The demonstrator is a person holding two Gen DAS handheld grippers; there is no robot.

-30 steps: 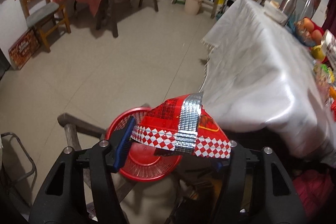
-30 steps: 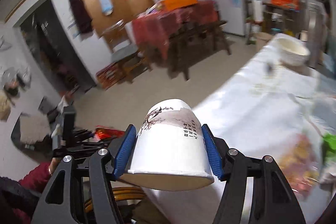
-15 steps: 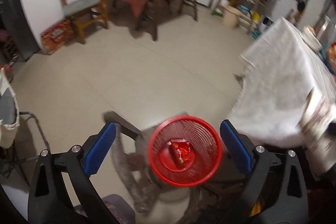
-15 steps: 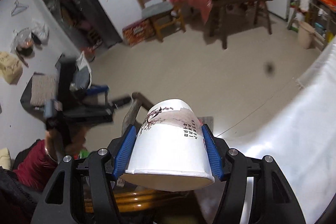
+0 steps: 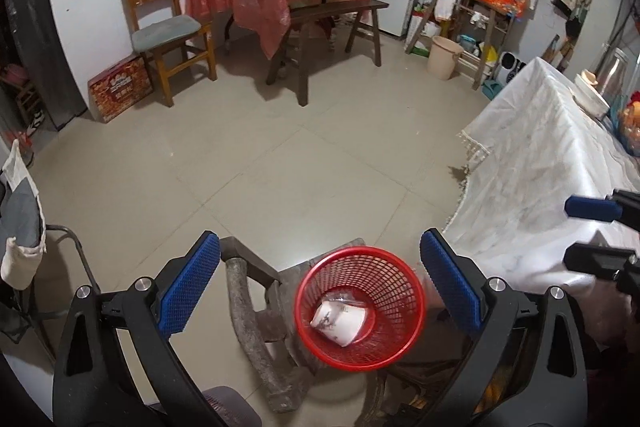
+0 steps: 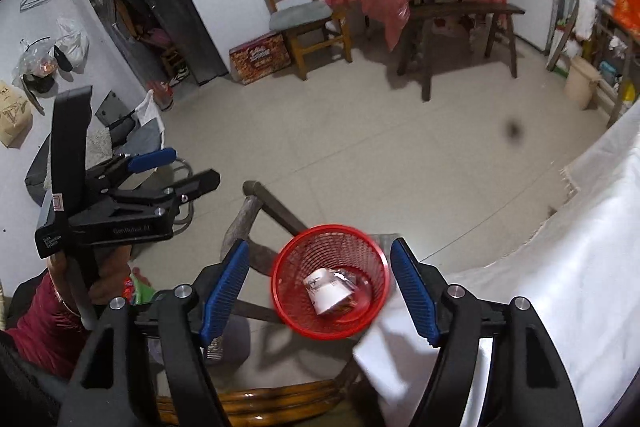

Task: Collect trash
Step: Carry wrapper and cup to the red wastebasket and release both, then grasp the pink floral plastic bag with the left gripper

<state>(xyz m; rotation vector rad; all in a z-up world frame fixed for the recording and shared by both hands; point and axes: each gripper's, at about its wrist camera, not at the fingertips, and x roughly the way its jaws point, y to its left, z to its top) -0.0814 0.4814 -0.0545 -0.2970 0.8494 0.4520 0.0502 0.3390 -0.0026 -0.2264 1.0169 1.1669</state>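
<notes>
Paper cup (image 6: 328, 290) has dropped from the right claw (image 6: 320, 291) into the red mesh basket (image 6: 280, 283), lower centre of frame; jaws just opened, empty. Left claw (image 5: 318, 289) gapes wide, empty too. Cup looks light, crushable: pinch gently across its wall. Both claws angle down over the basket.

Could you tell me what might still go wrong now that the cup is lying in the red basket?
1. The red basket seems to stand on a worn wooden stool; a knock from either open gripper could tip it.
2. The paper cup lies on its side over a wrapper; the light basket may spill both if bumped.
3. The white tablecloth hangs close to the rim and could snag the right gripper.
</notes>
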